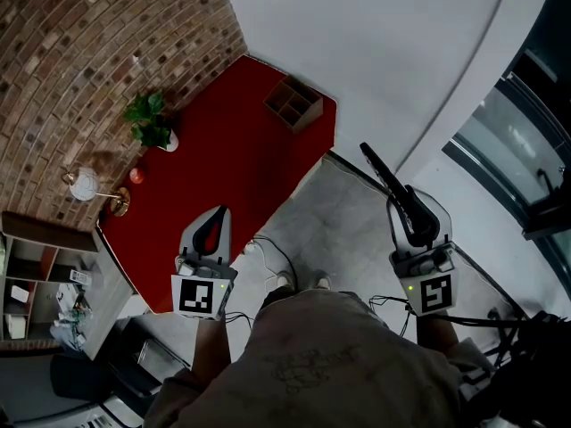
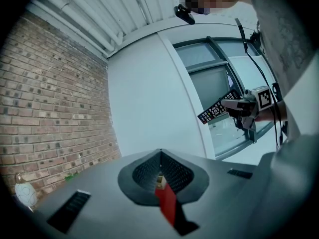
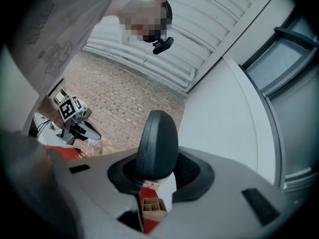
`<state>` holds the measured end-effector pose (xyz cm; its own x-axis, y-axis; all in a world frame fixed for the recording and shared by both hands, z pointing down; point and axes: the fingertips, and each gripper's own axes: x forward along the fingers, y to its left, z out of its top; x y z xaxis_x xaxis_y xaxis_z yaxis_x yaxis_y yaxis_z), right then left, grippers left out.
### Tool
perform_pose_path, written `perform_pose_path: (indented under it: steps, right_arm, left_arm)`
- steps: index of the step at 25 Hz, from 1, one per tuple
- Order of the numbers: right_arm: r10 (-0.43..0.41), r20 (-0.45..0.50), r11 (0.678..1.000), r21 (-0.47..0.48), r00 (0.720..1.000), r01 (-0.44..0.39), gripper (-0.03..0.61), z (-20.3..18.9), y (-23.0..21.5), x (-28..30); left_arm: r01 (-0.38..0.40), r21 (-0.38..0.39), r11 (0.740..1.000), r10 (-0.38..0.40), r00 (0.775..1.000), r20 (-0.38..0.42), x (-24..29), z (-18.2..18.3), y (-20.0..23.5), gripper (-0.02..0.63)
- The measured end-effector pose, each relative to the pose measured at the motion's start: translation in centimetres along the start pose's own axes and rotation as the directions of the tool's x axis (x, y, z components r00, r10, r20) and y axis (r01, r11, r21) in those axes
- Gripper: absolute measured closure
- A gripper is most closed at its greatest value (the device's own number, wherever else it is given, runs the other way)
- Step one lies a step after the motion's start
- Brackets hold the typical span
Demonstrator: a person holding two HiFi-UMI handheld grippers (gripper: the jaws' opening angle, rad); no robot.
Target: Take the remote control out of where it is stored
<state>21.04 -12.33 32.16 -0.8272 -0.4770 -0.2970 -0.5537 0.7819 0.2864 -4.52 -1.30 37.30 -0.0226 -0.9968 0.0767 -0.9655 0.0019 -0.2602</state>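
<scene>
Holding: your right gripper (image 1: pixel 416 228) clamps the remote control (image 1: pixel 391 184) by one end.
Handling: probably light, stiff, slippery.
Left gripper (image 1: pixel 214 226): closed, empty.

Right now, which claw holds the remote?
The right claw: the black remote sticks out of its jaws, while the left claw is shut on nothing.

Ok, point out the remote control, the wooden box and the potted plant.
remote control (image 2: pixel 215 111), left gripper view, middle of its button face
wooden box (image 1: pixel 310 119), head view, its near outer wall
potted plant (image 1: pixel 150 119), head view, its green leaves
</scene>
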Motion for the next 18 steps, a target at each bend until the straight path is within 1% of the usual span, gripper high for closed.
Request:
perform_pose_path:
  steps: [4,8,11,14,18]
  right_arm:
    - [-0.026,0.009,1.0,0.011,1.0,0.026,0.469,0.6,0.4,0.6]
    - [-0.074,-0.066,0.997,-0.023,0.995,0.073,0.469,-0.2,0.6,1.0]
    - [-0.092,-0.08,0.996,0.008,0.993,0.093,0.469,-0.3,0.8,1.2]
    - [-0.095,-0.07,0.993,0.06,0.993,0.099,0.469,0.3,1.0,1.6]
    - [-0.09,-0.068,0.994,0.051,0.994,0.094,0.469,1.1,1.8,2.2]
  left_arm:
    - [-0.003,-0.009,1.0,0.003,1.0,0.006,-0.8,0.1,0.9,0.615]
    - [-0.002,-0.018,1.0,0.002,1.0,0.015,-1.3,0.1,1.9,0.615]
    - [0.01,-0.022,1.0,-0.009,1.0,0.025,-1.5,0.2,2.4,0.615]
    - [0.021,-0.026,0.999,-0.02,0.999,0.029,-1.5,0.0,2.8,0.615]
    - [0.034,-0.031,0.999,-0.033,0.999,0.025,-1.5,-0.7,3.6,0.615]
